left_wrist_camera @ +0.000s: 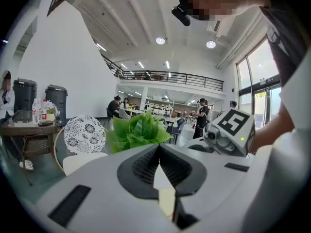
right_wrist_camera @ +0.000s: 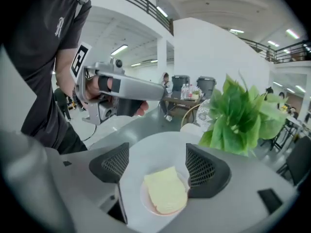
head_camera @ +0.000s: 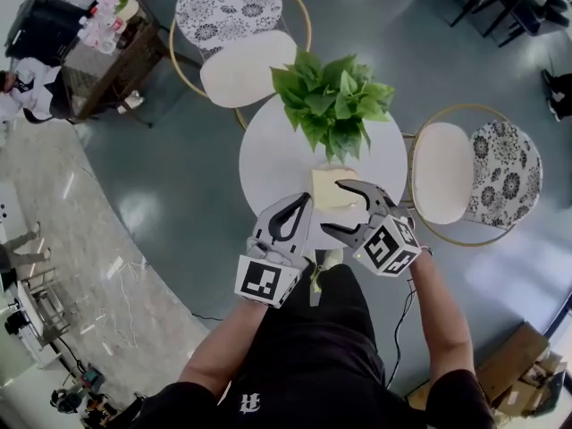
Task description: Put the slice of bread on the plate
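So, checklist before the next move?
1. Bread on plate: ok, lies flat on it.
2. Right tool free of bread: ok, open, above it, pads touch nothing.
3. Left tool empty: ok, shut on nothing.
4. Plate on table: ok.
5. Plant apart from both tools: ok, it stands beyond the plate.

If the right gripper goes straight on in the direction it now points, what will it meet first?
Probably the slice of bread on the plate: it lies centred between the right gripper's open jaws, with nothing nearer in view.
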Action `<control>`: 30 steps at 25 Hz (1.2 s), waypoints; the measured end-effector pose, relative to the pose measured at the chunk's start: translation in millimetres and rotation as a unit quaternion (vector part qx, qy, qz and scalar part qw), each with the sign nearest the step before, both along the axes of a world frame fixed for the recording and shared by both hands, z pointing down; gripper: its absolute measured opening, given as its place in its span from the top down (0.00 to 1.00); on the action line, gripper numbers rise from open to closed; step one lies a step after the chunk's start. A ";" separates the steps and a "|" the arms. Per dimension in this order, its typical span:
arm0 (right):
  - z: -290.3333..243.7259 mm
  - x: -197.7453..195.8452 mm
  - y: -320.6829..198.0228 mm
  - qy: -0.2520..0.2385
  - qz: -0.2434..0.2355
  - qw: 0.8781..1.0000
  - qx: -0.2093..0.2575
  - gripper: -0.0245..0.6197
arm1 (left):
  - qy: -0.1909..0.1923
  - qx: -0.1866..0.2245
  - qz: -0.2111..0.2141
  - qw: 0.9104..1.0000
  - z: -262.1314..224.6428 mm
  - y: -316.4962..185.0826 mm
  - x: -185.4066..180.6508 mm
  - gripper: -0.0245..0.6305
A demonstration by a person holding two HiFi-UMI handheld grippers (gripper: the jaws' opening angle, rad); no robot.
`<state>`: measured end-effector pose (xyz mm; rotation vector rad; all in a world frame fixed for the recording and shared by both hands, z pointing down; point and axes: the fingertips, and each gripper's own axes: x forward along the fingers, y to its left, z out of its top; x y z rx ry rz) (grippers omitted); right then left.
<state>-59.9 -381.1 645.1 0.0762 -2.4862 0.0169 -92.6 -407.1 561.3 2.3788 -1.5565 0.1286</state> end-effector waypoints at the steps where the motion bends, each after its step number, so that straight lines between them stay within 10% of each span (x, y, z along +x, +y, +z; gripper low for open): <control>1: -14.6 0.9 -1.8 -0.009 0.014 1.000 0.006 0.41 | 0.002 0.001 -0.002 1.000 -9.9 0.3 1.1 0.95; 7: -106.9 13.6 -20.2 -0.094 0.140 0.985 0.016 0.73 | 0.005 0.021 0.009 1.000 -65.3 6.0 15.7 0.95; 13: -168.5 33.1 -20.1 -0.178 0.236 0.955 -0.015 0.82 | 0.019 0.034 0.022 0.999 -110.7 18.4 39.2 0.95; 30: -276.3 59.8 18.7 -0.270 0.280 0.921 0.012 0.95 | 0.024 0.071 0.029 0.997 -200.2 54.8 69.3 0.95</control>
